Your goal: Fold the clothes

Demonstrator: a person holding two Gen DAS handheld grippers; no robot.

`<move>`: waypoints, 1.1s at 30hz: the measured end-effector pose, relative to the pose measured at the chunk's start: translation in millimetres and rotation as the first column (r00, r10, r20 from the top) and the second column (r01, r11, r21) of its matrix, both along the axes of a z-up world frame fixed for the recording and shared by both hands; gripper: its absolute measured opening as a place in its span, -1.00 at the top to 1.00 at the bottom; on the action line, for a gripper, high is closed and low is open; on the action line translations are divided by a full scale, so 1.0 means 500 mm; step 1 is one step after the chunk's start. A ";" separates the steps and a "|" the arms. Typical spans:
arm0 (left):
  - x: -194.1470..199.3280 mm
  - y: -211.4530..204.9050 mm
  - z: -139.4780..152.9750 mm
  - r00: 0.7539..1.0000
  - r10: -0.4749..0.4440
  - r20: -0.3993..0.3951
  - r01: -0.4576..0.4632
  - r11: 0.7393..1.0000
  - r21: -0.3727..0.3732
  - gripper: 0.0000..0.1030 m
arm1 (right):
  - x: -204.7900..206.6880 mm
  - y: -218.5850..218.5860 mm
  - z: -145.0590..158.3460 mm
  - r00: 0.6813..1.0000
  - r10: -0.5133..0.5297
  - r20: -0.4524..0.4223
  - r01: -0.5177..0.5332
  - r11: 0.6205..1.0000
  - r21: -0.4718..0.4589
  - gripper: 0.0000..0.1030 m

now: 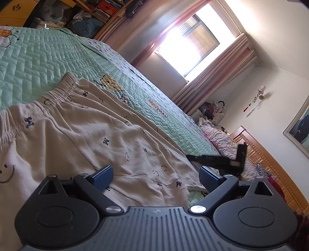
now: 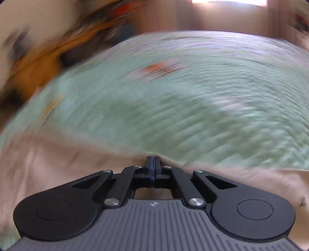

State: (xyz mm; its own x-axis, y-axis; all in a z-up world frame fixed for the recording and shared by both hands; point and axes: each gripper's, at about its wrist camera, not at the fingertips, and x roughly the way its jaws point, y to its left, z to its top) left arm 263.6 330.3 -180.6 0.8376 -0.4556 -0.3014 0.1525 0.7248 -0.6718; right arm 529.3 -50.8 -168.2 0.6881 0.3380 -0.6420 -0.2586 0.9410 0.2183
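Note:
Cream trousers (image 1: 92,131) printed with smiley faces and letters lie spread on the green quilted bed (image 1: 38,58), with the elastic waistband (image 1: 63,86) at the upper left. My left gripper (image 1: 156,174) hovers low over the trouser legs, jaws wide open, nothing between its blue pads (image 1: 104,174). The right gripper (image 1: 216,160) shows as a black shape at the far leg end. In the blurred right wrist view, the right gripper (image 2: 153,160) is shut, and the edge of the cream cloth (image 2: 77,164) rises in a peak to its tips, pinched there.
A wooden headboard (image 1: 270,170) and patterned pillows (image 1: 222,139) are at the right. A bright window (image 1: 189,42) with pink curtains lies beyond the bed. Cluttered shelves (image 1: 92,17) stand at the top left. Bare green quilt (image 2: 173,106) stretches ahead of the right gripper.

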 end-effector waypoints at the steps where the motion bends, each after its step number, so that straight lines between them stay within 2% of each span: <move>1: 0.000 0.001 -0.001 1.000 0.000 0.001 0.000 1.000 -0.004 -0.86 | 0.004 0.005 0.015 0.996 -0.076 0.047 0.080 0.994 -0.074 0.88; 2: 0.000 0.002 -0.001 1.000 -0.001 0.002 0.001 1.000 -0.008 -0.86 | -0.003 0.016 0.032 0.993 -0.070 0.093 0.080 0.991 -0.104 0.85; 5: 0.001 0.000 -0.002 1.000 -0.002 0.001 0.002 1.000 -0.002 -0.87 | -0.059 0.055 0.069 0.992 0.101 0.072 -0.104 0.994 0.040 0.85; 6: 0.001 0.000 -0.002 1.000 -0.003 0.001 0.003 1.000 -0.001 -0.87 | -0.070 0.077 0.067 0.983 0.179 0.042 -0.181 0.983 0.044 0.84; 7: 0.002 0.000 -0.002 1.000 -0.004 0.001 0.004 1.000 -0.001 -0.87 | -0.072 0.100 0.053 0.971 0.237 -0.001 -0.237 0.971 0.016 0.78; 8: 0.002 0.000 -0.002 1.000 -0.005 0.001 0.005 1.000 0.000 -0.87 | -0.057 0.117 0.024 0.968 0.245 -0.047 -0.248 0.967 -0.067 0.85; 9: 0.001 0.001 -0.002 1.000 -0.006 0.002 0.006 1.000 -0.001 -0.87 | -0.041 0.120 0.003 0.968 0.251 -0.017 -0.252 0.961 -0.117 0.99; 10: 0.001 0.001 -0.002 1.000 -0.007 0.002 0.008 1.000 -0.003 -0.87 | -0.033 0.121 0.001 0.981 0.185 0.051 -0.169 0.961 -0.220 1.00; 11: 0.001 0.003 -0.002 1.000 -0.010 0.003 0.010 1.000 -0.006 -0.87 | -0.026 0.122 0.001 0.985 0.119 0.128 -0.073 0.946 -0.316 0.84; 12: 0.001 0.004 -0.002 1.000 -0.012 0.003 0.012 1.000 -0.009 -0.87 | -0.028 0.120 0.004 0.980 0.061 0.192 0.019 0.921 -0.388 0.79; 14: 0.002 0.005 -0.003 1.000 -0.016 0.003 0.016 1.000 -0.008 -0.87 | -0.057 0.074 0.028 0.980 0.057 0.190 -0.012 0.973 -0.229 0.76; 15: 0.003 0.004 -0.004 1.000 -0.017 0.002 0.017 1.000 -0.005 -0.87 | -0.083 0.050 0.038 0.982 0.063 0.178 -0.032 0.985 -0.169 0.71; 16: 0.003 0.003 -0.004 1.000 -0.017 0.001 0.017 1.000 -0.001 -0.87 | -0.116 0.030 0.044 0.982 0.080 0.170 -0.055 0.988 -0.145 0.68; 18: 0.004 0.002 -0.006 1.000 -0.018 0.002 0.018 1.000 -0.002 -0.87 | -0.166 -0.029 0.046 0.982 0.107 0.154 -0.082 0.984 -0.157 0.64; 20: 0.006 0.002 -0.007 1.000 -0.018 0.003 0.018 1.000 -0.001 -0.87 | -0.169 -0.112 0.028 0.994 0.023 0.102 -0.003 0.982 -0.191 0.47; 21: 0.007 0.001 -0.008 1.000 -0.018 0.003 0.018 1.000 0.000 -0.87 | -0.152 -0.165 0.008 0.997 -0.055 0.058 0.066 0.976 -0.209 0.47; 22: 0.007 0.001 -0.009 1.000 -0.018 0.003 0.018 1.000 0.000 -0.87 | -0.140 -0.228 -0.001 0.993 -0.098 0.058 0.107 0.980 -0.166 0.48; 23: 0.007 0.001 -0.009 1.000 -0.018 0.004 0.018 1.000 0.000 -0.87 | -0.136 -0.268 0.007 0.982 -0.170 0.088 0.182 0.969 -0.168 0.65; 25: 0.008 0.002 -0.010 1.000 -0.017 0.005 0.017 1.000 -0.008 -0.87 | -0.142 -0.336 0.034 0.938 -0.302 0.168 0.326 0.935 -0.137 0.48; 27: 0.008 0.003 -0.011 1.000 -0.018 0.006 0.018 1.000 -0.010 -0.87 | -0.178 -0.402 0.064 0.909 -0.365 0.202 0.363 0.931 0.048 0.46; 28: 0.009 0.003 -0.011 1.000 -0.019 0.006 0.019 1.000 -0.010 -0.87 | -0.195 -0.425 0.070 0.900 -0.387 0.203 0.377 0.922 0.085 0.45; 32: 0.010 0.003 -0.012 1.000 -0.021 0.006 0.021 1.000 -0.008 -0.88 | -0.247 -0.475 0.064 0.903 -0.373 0.215 0.378 0.926 0.020 0.44; 33: 0.010 0.002 -0.012 1.000 -0.022 0.006 0.022 1.000 -0.006 -0.89 | -0.247 -0.483 0.053 0.910 -0.366 0.194 0.369 0.929 0.022 0.43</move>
State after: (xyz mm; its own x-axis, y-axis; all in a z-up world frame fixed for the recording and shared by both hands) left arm 268.6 331.4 -186.5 0.8293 -0.4754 -0.2935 0.1721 0.7171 -0.6754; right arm 405.8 -292.5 -141.6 0.8718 0.0289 -0.4890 0.0709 0.9803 0.1843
